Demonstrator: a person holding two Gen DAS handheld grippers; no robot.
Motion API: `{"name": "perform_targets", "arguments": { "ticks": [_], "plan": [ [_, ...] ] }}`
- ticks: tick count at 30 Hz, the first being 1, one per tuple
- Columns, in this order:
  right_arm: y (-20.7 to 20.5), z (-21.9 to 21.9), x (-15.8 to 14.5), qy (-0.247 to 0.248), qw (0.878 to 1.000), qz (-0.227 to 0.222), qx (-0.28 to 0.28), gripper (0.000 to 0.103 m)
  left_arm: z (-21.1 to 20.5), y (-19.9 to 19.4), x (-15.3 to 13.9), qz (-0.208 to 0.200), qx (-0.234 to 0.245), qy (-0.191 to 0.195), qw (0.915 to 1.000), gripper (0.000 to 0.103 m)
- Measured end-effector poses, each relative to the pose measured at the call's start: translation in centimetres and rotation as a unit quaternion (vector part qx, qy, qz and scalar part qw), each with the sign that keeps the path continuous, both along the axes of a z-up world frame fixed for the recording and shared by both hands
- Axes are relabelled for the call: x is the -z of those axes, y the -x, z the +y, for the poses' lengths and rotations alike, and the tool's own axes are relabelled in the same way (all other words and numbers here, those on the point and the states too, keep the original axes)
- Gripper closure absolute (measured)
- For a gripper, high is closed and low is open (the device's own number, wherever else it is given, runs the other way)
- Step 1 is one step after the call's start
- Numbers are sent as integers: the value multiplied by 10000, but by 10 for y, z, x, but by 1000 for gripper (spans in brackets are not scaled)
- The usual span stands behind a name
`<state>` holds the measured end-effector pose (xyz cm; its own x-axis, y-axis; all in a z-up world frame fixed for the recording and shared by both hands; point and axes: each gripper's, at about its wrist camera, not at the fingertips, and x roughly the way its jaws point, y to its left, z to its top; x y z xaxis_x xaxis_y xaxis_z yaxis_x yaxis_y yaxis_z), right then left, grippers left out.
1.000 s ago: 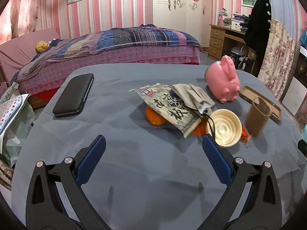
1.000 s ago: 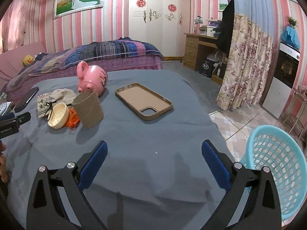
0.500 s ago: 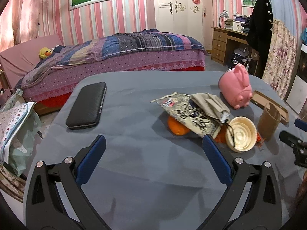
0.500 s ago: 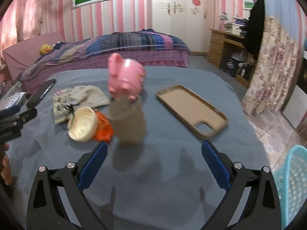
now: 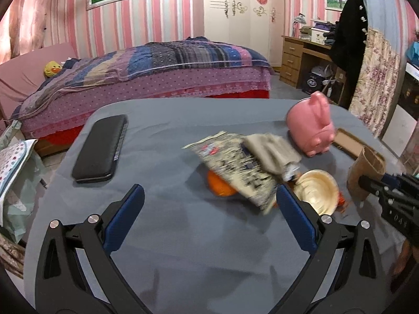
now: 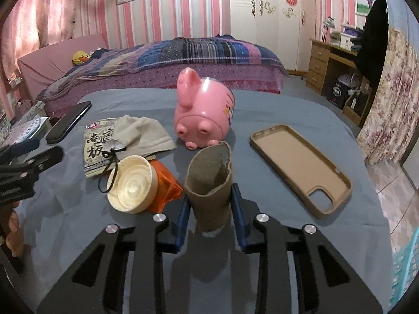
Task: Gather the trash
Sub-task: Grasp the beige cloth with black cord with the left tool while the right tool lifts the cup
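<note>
A torn brown paper cup (image 6: 209, 185) stands on the grey table (image 6: 262, 235). My right gripper (image 6: 210, 206) is shut on the cup's lower part. The cup also shows in the left wrist view (image 5: 365, 175) with the right gripper (image 5: 377, 185) on it. Left of the cup lie a cream round lid (image 6: 132, 185), an orange wrapper (image 6: 167, 183), a printed snack packet (image 6: 98, 144) and a beige cloth pouch (image 6: 146, 133). My left gripper (image 5: 209, 217) is open and empty, short of the packet (image 5: 235, 167).
A pink rabbit bank (image 6: 204, 112) stands behind the cup. A tan phone case (image 6: 298, 162) lies to its right and a black case (image 5: 102, 149) at the table's left. A turquoise basket (image 6: 406, 264) sits on the floor at right. A bed stands beyond the table.
My right gripper has moved in on the brown cup and closed around it. My left gripper stays open and has shifted a little relative to the trash pile.
</note>
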<state>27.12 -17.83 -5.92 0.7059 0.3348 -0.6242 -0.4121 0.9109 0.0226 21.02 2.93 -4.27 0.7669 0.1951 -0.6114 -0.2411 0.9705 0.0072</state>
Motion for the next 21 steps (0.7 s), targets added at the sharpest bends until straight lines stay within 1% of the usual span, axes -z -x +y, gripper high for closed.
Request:
{"name": "perform_targets", "arguments": {
  "ticks": [4,5,6,7,8,9,11,12,13,14,15,16,17,18,19,20,21],
  "plan": [
    [10,-15,-6,146,9998,-81,105,74,-21,-17,-6,-52,193,92,9998,6],
    [15,-24,-10,186,9996,-90,188,74,-26,-24,-5,-18,238,125,9996,6],
    [16,-27,-11,195,9995,-90,233,74,-32,-34,-2,121,309,201,9992,6],
    [19,-32,-13,197,9994,-88,286,74,-35,-41,0,204,341,270,9988,10],
    [26,-46,-15,151,9988,-68,453,74,-38,-49,2,295,383,360,9982,15],
    [27,-51,-16,139,9987,-57,477,74,-42,-55,4,367,421,407,9976,17],
    [34,-66,-15,111,9978,-2,648,74,-46,-66,8,462,423,380,9973,25],
    [37,-72,-14,101,9973,23,721,74,-49,-75,12,552,404,315,9972,27],
    [42,-80,-12,88,9966,54,812,74,-51,-80,14,611,413,282,9969,34],
    [42,-85,-12,89,9965,58,828,74,-52,-83,15,655,435,252,9966,44],
    [43,-92,-11,89,9960,57,887,74,-55,-89,18,730,471,195,9960,50],
    [44,-97,-10,91,9958,74,906,74,-54,-92,19,762,491,192,9957,62],
    [45,-100,-8,47,9955,54,950,74,-55,-95,22,813,535,245,9949,68],
    [48,-104,-7,35,9954,43,956,74,-53,-97,24,851,548,283,9945,70],
    [48,-107,-6,26,9954,28,960,74,-52,-98,25,887,559,309,9940,77],
    [49,-108,-6,25,9955,7,945,74,-51,-98,27,901,561,294,9939,81],
    [52,-112,-7,24,9957,-20,923,74,-53,-97,26,888,552,235,9942,83]
  ]
}}
